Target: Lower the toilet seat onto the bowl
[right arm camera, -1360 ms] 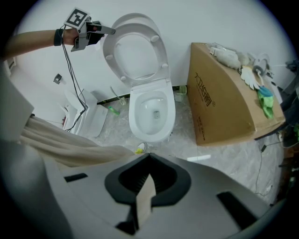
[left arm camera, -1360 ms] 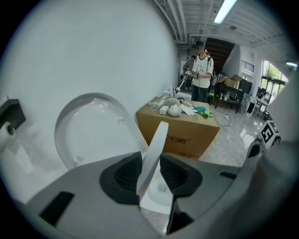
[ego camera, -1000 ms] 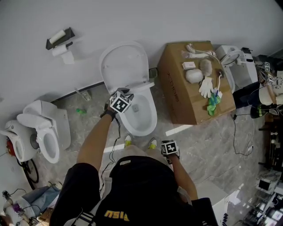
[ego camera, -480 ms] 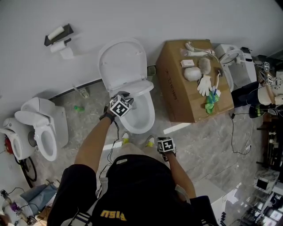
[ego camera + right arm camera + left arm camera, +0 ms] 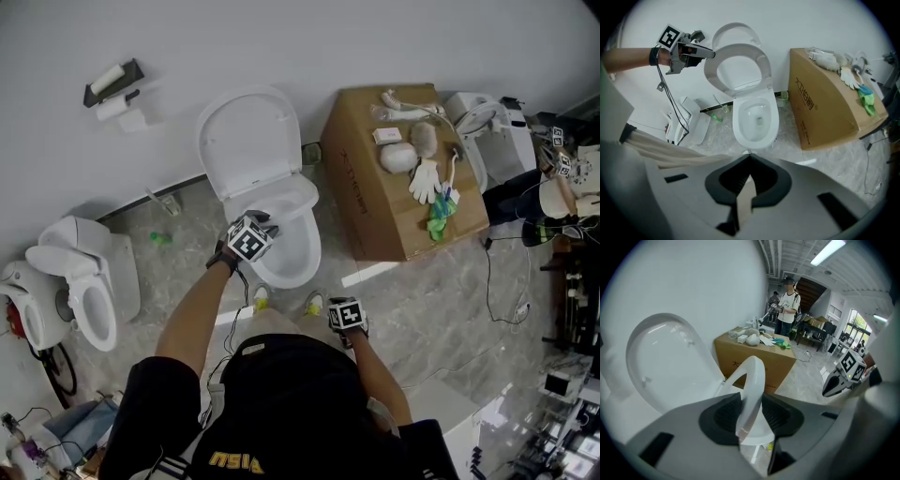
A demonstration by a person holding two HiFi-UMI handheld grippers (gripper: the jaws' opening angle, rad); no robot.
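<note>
A white toilet stands against the wall, its lid point(image 5: 248, 131) upright and its bowl point(image 5: 305, 267) open below. The seat ring point(image 5: 765, 65) hangs tilted forward between lid and bowl. My left gripper point(image 5: 263, 221) has the seat's front rim point(image 5: 754, 380) between its pads; the pads still touch it while the jaws are opening. The right gripper view shows that gripper point(image 5: 710, 54) at the ring's left edge. My right gripper point(image 5: 342, 307) is low in front of the bowl, its jaws point(image 5: 749, 157) shut on nothing.
A large cardboard box point(image 5: 403, 178) stands right of the toilet with gloves, a brush and other items on top. Two more toilets point(image 5: 89, 281) sit at the left. A paper holder point(image 5: 112, 84) is on the wall. Cables trail over the floor. A person point(image 5: 787, 305) stands beyond the box.
My left gripper has moved down and toward me with the seat rim, so the seat has swung away from the lid. The right gripper has barely shifted.
</note>
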